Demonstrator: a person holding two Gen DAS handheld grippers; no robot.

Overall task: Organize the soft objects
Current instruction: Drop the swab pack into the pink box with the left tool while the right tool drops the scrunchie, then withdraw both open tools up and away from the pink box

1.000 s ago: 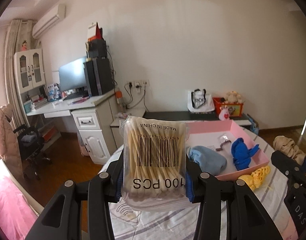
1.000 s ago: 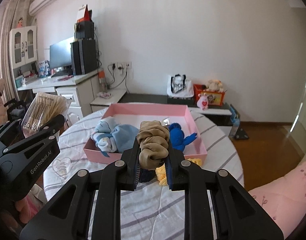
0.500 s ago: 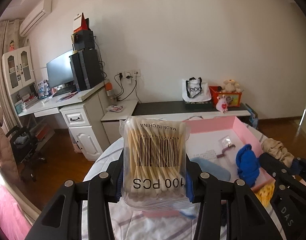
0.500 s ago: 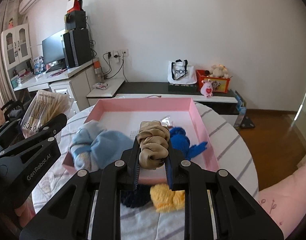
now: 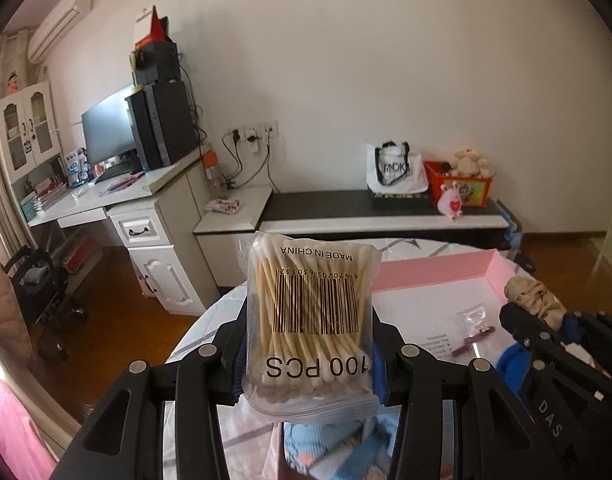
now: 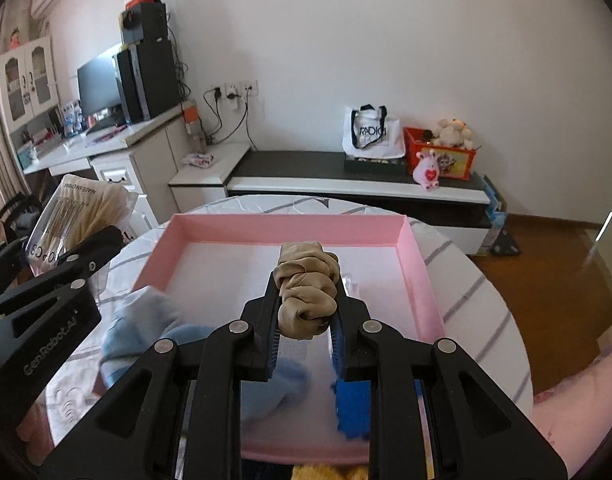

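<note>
My left gripper [image 5: 310, 344] is shut on a clear bag of cotton swabs [image 5: 312, 320], held upright above the near left corner of the pink tray [image 5: 434, 276]. In the right wrist view my right gripper [image 6: 306, 304] is shut on a tan scrunchie [image 6: 306, 288] and hangs over the middle of the pink tray [image 6: 282, 229]. A light blue cloth [image 6: 142, 320] and a dark blue item [image 6: 354, 408] lie in the tray beneath the right gripper. The swab bag [image 6: 82, 212] and left gripper show at the left edge there.
The tray sits on a round table with a striped white cloth [image 6: 466, 280]. A small clear packet [image 5: 472, 318] lies in the tray. A yellow soft item [image 6: 326, 472] peeks out at the tray's near edge. Desk, low cabinet and wooden floor lie beyond.
Both grippers have travelled forward over the table toward the tray; the tray looks closer and larger. The right gripper with the scrunchie is now above the tray's inside. Grips unchanged.
</note>
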